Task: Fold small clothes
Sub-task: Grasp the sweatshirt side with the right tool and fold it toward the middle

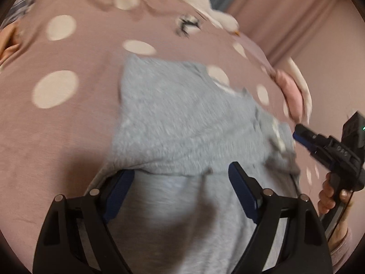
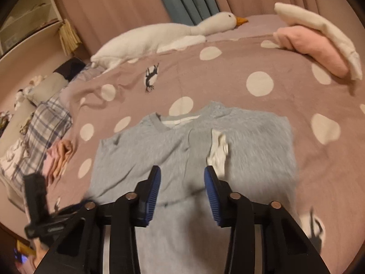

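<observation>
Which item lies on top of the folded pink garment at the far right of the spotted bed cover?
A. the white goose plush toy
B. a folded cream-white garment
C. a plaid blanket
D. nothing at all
B: in the right wrist view a folded cream-white garment rests on the folded pink garment, while the white goose plush toy lies apart, further left on the spotted bed cover.
</observation>
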The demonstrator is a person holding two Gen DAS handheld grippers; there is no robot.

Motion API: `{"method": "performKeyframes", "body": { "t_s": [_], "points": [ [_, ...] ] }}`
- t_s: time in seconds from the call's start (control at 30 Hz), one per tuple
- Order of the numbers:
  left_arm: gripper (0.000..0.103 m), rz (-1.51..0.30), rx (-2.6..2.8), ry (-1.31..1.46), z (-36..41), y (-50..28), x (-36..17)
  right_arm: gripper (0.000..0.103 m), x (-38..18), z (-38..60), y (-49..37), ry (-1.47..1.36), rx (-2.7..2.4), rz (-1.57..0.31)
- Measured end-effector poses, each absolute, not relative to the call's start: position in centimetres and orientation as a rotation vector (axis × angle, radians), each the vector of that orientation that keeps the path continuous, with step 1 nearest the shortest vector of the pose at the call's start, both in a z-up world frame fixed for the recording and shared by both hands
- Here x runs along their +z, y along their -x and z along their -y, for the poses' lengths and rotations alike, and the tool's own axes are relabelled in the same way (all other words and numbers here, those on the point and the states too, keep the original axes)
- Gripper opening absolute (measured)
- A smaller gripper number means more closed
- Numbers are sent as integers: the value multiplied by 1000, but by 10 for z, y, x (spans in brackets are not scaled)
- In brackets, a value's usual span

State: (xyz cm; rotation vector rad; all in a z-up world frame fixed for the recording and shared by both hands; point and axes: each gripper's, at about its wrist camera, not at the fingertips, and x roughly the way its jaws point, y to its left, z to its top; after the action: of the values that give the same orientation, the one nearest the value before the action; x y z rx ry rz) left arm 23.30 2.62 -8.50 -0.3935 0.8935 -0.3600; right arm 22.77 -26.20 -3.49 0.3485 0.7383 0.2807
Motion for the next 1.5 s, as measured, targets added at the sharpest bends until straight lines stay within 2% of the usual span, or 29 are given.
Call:
{"method": "performKeyframes", "body": {
  "t_s": [0.17, 0.33, 0.57, 0.7, 0.8, 0.93, 1.0, 1.07, 1.13, 1.3, 1.5],
  "points": [
    [83, -910, -346, 415, -31, -237, -90, 41, -48, 253, -250, -377, 279, -775],
    [84, -931, -367, 410, -31, -236, -90, 41, -88, 237, -268, -279, 225, -919],
    [87, -923, -396, 507, -64, -207, -82, 41, -63, 233, -237, -244, 247, -826],
    [87, -913, -387, 641, -91, -190, -80, 41, -82, 228, -242, -163, 201, -912],
    [91, -901, -345, 637, -104, -171, -71, 41, -82, 235, -237, -228, 204, -919],
    [93, -891, -262, 541, -115, -144, -57, 41, -66, 246, -199, -281, 263, -899],
    [98, -894, -239, 514, -119, -133, -55, 41, -61, 251, -176, -256, 265, -890],
    [99, -906, -237, 515, -124, -120, -57, 45, -59, 258, -149, -240, 259, -886],
    [100, -928, -232, 527, -127, -108, -63, 54, -62, 264, -123, -216, 237, -893],
    [100, -986, -206, 513, -126, -74, -81, 54, -66, 287, -59, -236, 189, -851],
    [100, -1005, -208, 547, -120, -41, -90, 56, -74, 316, -21, -364, 96, -822]
  ]
}}
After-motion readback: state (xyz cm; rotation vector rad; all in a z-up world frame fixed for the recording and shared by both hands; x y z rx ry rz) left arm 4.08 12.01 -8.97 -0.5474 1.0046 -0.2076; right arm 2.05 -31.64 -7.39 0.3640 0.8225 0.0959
